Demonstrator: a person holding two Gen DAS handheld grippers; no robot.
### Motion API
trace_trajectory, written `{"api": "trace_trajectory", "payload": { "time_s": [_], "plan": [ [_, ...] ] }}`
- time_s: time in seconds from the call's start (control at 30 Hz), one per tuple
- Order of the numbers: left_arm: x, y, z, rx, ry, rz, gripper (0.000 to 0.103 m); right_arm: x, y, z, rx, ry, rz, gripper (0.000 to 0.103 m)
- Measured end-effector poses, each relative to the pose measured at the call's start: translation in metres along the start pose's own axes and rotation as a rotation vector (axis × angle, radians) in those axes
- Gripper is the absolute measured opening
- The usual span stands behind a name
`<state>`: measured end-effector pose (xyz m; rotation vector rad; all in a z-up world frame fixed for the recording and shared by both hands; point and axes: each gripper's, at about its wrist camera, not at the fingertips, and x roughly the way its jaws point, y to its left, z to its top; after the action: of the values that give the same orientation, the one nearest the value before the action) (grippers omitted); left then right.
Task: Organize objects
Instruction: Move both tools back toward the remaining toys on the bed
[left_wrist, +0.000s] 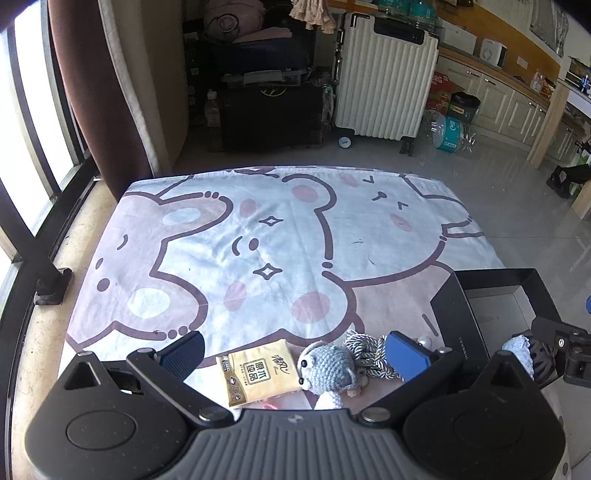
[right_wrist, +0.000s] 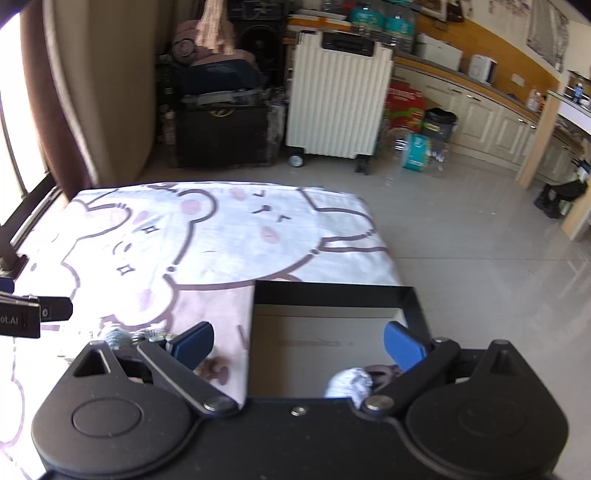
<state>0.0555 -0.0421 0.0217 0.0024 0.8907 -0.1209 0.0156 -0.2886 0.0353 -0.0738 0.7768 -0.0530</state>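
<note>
1. The left gripper (left_wrist: 295, 354) was held wide open, with nothing in it, above a tissue pack (left_wrist: 260, 371) and a knitted toy (left_wrist: 328, 367).
2. The right gripper (right_wrist: 297, 345) was held wide open and empty over the black box (right_wrist: 332, 293).
3. A pale bundle (right_wrist: 349, 382) was seen inside the box.

Bright window (left_wrist: 22, 122) daylight from left; right view blurred, overexposed.

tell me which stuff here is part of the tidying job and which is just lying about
Job:
tissue packet
crocheted grey toy
striped rope
black box
pale blue knitted item in the box

Lying about:
white suitcase
black trunk
water bottle pack
</note>
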Motion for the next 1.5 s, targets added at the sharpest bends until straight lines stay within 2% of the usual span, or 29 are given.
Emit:
{"api": "trace_trajectory", "payload": {
  "time_s": [0.23, 0.53, 1.13, 1.37, 1.5],
  "plan": [
    [-0.017, 0.022, -0.007, -0.01, -0.035, 0.042, 0.102, -0.003, 0.021, 0.003, -0.024, -0.002, 0.061, 0.1],
    [-0.023, 0.043, -0.021, -0.029, -0.016, 0.065, 0.102, -0.005, 0.041, -0.005, -0.039, 0.016, 0.111, 0.1],
    [-0.027, 0.045, -0.028, -0.006, -0.013, 0.085, 0.102, -0.006, 0.048, -0.011, -0.036, 0.026, 0.121, 0.1],
    [-0.03, 0.043, -0.028, 0.01, -0.035, 0.103, 0.103, -0.01, 0.049, -0.015, -0.036, -0.032, 0.105, 0.1],
    [-0.026, 0.042, -0.029, 0.0, -0.022, 0.09, 0.103, -0.011, 0.048, -0.017, -0.035, -0.07, 0.132, 0.1]
  ]
}}
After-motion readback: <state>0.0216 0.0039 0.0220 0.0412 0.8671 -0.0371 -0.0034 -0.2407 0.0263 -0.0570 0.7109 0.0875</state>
